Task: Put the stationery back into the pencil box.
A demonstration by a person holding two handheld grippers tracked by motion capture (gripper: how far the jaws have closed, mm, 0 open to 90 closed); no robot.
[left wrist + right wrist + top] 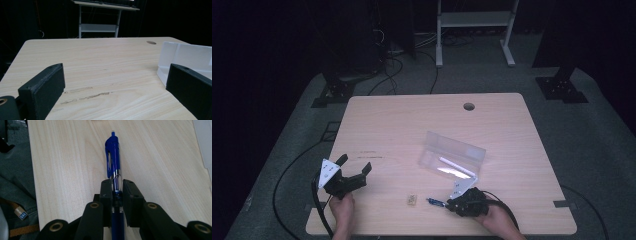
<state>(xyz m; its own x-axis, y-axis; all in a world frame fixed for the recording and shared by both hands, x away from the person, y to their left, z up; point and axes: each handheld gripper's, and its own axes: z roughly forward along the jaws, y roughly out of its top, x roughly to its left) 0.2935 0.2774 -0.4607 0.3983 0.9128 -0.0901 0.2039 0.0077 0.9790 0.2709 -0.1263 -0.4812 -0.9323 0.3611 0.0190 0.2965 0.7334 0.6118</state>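
Two grippers in play, referenced to the clear plastic case point(452, 159). Your right gripper point(446, 202), just on your side of the case, has its jaws closed on a blue pen point(113, 162), clamped along the barrel so the clip end projects forward, likely for placing into the case. Your left gripper point(354, 167) sits well to the case's left, jaws spread wide, holding nothing, hand low near the table point(412, 120) edge.
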